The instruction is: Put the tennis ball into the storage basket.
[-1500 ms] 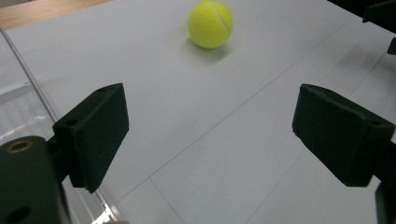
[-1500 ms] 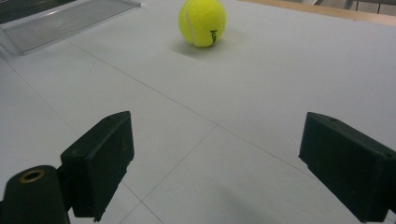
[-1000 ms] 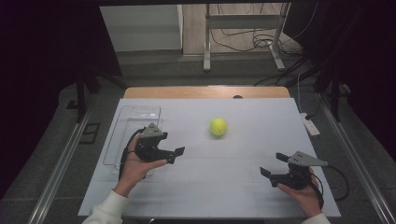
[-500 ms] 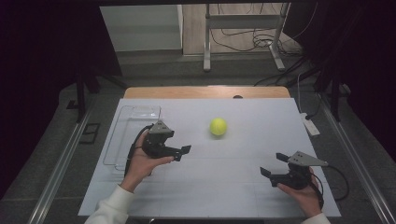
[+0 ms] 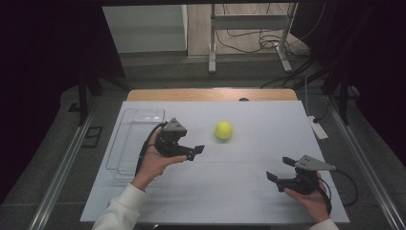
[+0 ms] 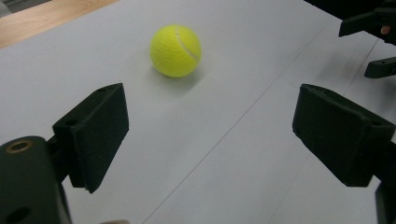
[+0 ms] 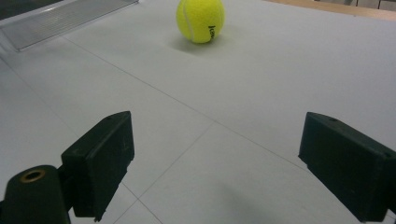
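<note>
High view: my left gripper (image 5: 194, 152) gapes empty, aimed at the tennis ball (image 5: 223, 130) at two o'clock — lined up to grab; right gripper (image 5: 277, 170) waits open.

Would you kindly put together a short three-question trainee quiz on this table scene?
1. True or false: the tennis ball is clamped in the left gripper.
2. Which gripper is nearer the ball: A left, B right?
3. What lies at the table's left edge?

Key: 1 false, it lies free on the white table, both grippers open. 2 A. 3 a clear tray.
</note>
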Tool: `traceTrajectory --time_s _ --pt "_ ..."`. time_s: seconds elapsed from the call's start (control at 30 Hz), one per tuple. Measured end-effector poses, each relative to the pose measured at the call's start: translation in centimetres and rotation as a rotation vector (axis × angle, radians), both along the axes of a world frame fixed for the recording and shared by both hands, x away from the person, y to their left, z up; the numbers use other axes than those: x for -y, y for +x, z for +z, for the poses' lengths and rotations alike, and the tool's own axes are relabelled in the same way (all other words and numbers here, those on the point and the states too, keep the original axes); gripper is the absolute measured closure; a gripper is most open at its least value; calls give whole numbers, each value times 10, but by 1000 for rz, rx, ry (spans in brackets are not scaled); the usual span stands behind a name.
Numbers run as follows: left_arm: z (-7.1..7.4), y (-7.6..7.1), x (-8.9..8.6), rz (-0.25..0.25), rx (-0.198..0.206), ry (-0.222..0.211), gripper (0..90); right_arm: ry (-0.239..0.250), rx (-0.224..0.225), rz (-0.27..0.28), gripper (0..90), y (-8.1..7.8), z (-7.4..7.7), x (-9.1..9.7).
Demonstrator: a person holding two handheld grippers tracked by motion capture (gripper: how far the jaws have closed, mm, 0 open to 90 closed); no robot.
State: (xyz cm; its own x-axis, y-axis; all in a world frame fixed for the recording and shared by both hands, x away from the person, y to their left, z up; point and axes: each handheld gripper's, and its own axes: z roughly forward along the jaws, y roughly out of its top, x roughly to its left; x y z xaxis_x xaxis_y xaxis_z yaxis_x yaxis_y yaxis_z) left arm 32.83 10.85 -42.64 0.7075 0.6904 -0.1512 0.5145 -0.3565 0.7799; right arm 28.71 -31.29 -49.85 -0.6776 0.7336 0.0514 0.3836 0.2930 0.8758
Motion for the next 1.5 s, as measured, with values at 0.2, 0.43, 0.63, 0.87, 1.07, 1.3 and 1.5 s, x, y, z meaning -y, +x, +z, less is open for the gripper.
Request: traceTrajectory --time_s 0.2,0.43,0.63,0.87,1.07,1.3,1.5 --pt "1 7 5 -8 -8 -1 122 -4 -3 -1 107 0 -1 -1" --pt "5 17 14 -15 -8 5 120 -2 -2 1 107 1 -1 0" --pt "6 23 19 -18 -15 14 120 -1 -1 1 107 0 -1 0" --pt "6 35 26 -18 -29 23 119 -7 -6 -2 107 1 -1 -1" --pt "6 42 32 -22 -30 39 117 -7 -6 -1 107 1 -2 -1" --pt "6 48 37 -26 -34 40 117 -9 -6 0 107 1 -2 -1" --pt "6 54 42 -27 -40 50 116 -8 -7 1 107 1 -2 -1"
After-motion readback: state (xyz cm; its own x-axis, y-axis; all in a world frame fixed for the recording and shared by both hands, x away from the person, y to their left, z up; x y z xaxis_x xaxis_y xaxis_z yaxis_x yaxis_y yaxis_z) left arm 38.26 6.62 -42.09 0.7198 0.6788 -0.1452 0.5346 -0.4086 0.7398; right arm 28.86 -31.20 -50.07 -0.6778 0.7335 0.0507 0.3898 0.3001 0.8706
